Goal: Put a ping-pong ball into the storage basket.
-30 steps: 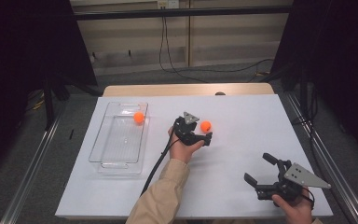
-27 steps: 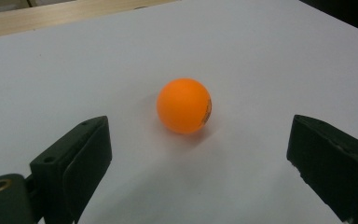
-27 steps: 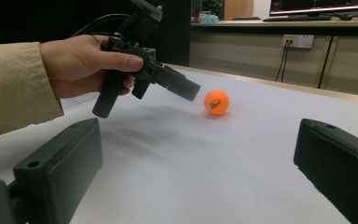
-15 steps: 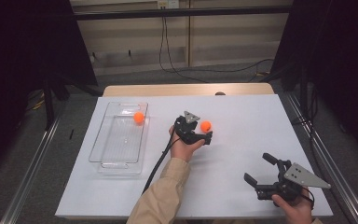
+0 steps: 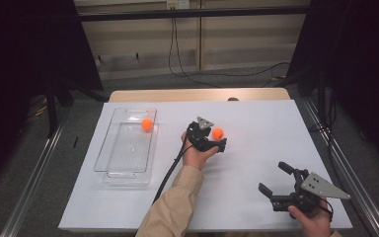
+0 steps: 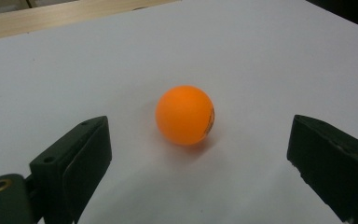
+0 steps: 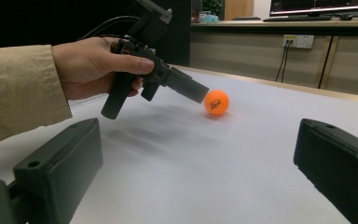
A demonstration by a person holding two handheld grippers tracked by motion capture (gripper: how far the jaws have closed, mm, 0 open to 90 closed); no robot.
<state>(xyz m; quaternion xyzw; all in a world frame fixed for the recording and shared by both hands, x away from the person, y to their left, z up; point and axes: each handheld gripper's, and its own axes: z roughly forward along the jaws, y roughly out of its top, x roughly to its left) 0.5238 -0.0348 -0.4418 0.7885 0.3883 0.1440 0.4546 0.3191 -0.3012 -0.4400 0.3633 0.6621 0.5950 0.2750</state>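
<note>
An orange ball [image 5: 218, 133] lies on the white table [image 5: 256, 123], just right of centre. My left gripper [image 5: 216, 138] is open, and the ball [image 6: 185, 114] rests on the table a little ahead of its jaws, between them and untouched. My right gripper [image 5: 275, 177] stands open and holds nothing near the front right edge. It faces the ball [image 7: 216, 102] and the left gripper [image 7: 199, 95] from a distance. A second orange ball [image 5: 147, 124] sits in the far end of a clear plastic tray [image 5: 123, 160] at the left.
The person's sleeve [image 5: 177, 207] and the left gripper's cable [image 5: 168, 173] cross the table's front middle. A wooden strip [image 5: 197, 95] runs along the far edge. Metal rails [image 5: 29, 192] flank the table on both sides.
The left gripper has shifted only slightly beside the loose ball. The right gripper and both balls have stayed where they were.
</note>
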